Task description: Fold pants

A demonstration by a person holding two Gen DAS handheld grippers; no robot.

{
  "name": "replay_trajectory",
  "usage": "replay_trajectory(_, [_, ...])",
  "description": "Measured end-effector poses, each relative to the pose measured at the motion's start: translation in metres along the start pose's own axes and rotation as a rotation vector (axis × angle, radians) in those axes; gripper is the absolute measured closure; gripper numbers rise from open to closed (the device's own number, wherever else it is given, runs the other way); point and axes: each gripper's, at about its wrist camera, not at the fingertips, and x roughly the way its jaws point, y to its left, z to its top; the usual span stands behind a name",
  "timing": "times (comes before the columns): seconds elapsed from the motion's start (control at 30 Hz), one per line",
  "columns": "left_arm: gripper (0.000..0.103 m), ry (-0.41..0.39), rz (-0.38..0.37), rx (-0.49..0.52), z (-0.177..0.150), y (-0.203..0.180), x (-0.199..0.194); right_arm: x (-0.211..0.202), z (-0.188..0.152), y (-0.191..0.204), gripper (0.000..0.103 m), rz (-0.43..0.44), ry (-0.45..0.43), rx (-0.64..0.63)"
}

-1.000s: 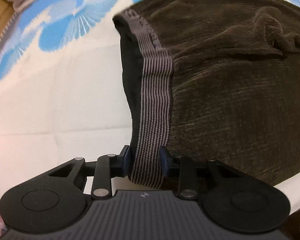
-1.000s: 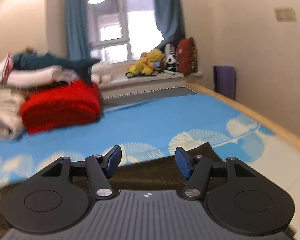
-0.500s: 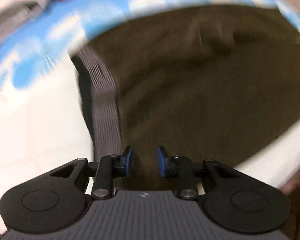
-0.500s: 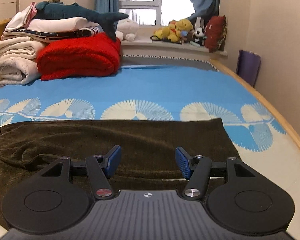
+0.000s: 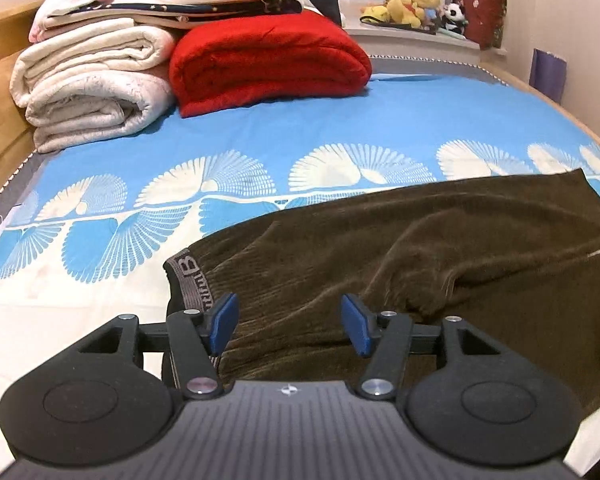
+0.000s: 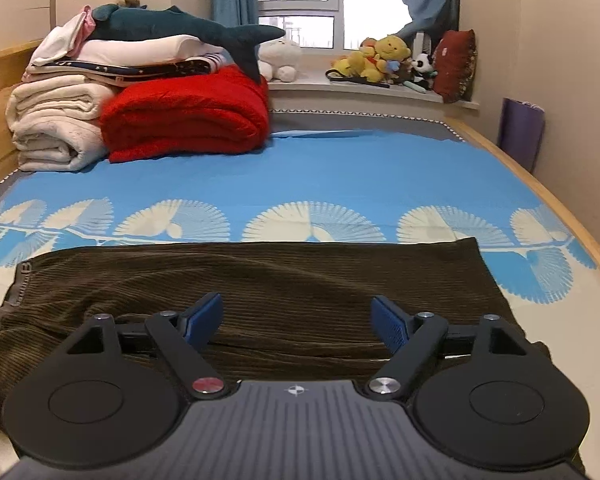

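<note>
Dark brown corduroy pants (image 5: pixel 400 264) lie folded lengthwise across the near part of the bed, with the grey striped waistband (image 5: pixel 190 276) at their left end. My left gripper (image 5: pixel 290 326) hovers above the waistband end, its jaws opening and nothing between the blue pads. In the right wrist view the pants (image 6: pixel 260 280) stretch from left to right, waistband (image 6: pixel 20 280) at the far left. My right gripper (image 6: pixel 298 322) hangs over the middle of the near edge, jaws opening wide and empty.
The bed carries a blue sheet (image 6: pixel 340 168) with white fan prints. A red blanket (image 6: pixel 188 116), rolled cream blankets (image 6: pixel 52 128) and a plush shark (image 6: pixel 188 32) are stacked at the back left. Soft toys (image 6: pixel 380 60) sit on the window sill. A wooden bed rim (image 6: pixel 540 192) runs along the right.
The left gripper let go of the waistband, rose and tilted up so the room shows, its jaws wider. The right gripper tilted down toward the pants and opened wider.
</note>
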Motion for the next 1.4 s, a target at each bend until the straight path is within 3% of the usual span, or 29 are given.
replay_trajectory(0.23, [0.042,-0.002,0.0,-0.033,0.008,0.004,0.02,0.012,0.003,0.008,0.022,-0.012,0.015,-0.012])
replay_trajectory(0.3, [0.056,-0.012,0.001,-0.084,0.011,0.018,0.023,0.013,0.005,0.008,0.026,-0.021,0.004,-0.01])
replay_trajectory(0.37, [0.084,-0.015,0.001,-0.142,0.015,0.034,0.025,0.014,0.008,0.006,0.035,-0.024,-0.007,0.004])
replay_trajectory(0.43, [0.095,-0.025,0.007,-0.193,0.019,0.052,0.027,0.016,0.011,0.003,0.051,-0.02,-0.021,0.031])
replay_trajectory(0.47, [0.095,-0.028,0.006,-0.216,0.023,0.062,0.028,0.016,0.013,0.001,0.059,-0.014,-0.026,0.045])
replay_trajectory(0.5, [0.095,-0.024,0.001,-0.258,0.029,0.075,0.032,0.017,0.014,-0.001,0.073,-0.01,-0.032,0.057])
replay_trajectory(0.53, [0.095,-0.016,-0.005,-0.297,0.035,0.087,0.036,0.018,0.016,-0.002,0.078,-0.008,-0.037,0.069])
replay_trajectory(0.7, [0.095,-0.013,-0.019,-0.454,0.071,0.133,0.073,0.026,0.026,-0.003,0.077,0.027,-0.049,0.115])
replay_trajectory(0.8, [0.095,-0.017,-0.058,-0.525,0.074,0.144,0.102,0.034,0.03,0.002,0.077,0.035,-0.038,0.115])
replay_trajectory(0.97, [0.095,0.065,-0.094,-0.458,0.06,0.13,0.158,0.045,0.037,0.01,0.077,0.052,-0.031,0.104])
replay_trajectory(1.13, [0.09,0.032,-0.097,-0.406,0.065,0.124,0.189,0.054,0.044,0.016,0.077,0.073,-0.042,0.068])
replay_trajectory(1.3, [0.067,0.074,-0.071,-0.401,0.06,0.122,0.235,0.066,0.048,0.015,0.077,0.08,-0.02,0.071])
replay_trajectory(1.37, [0.049,0.087,-0.059,-0.38,0.061,0.12,0.248,0.07,0.049,0.014,0.077,0.085,-0.013,0.079])
replay_trajectory(1.4, [0.045,0.086,-0.054,-0.369,0.062,0.118,0.254,0.072,0.05,0.013,0.077,0.089,-0.008,0.081])
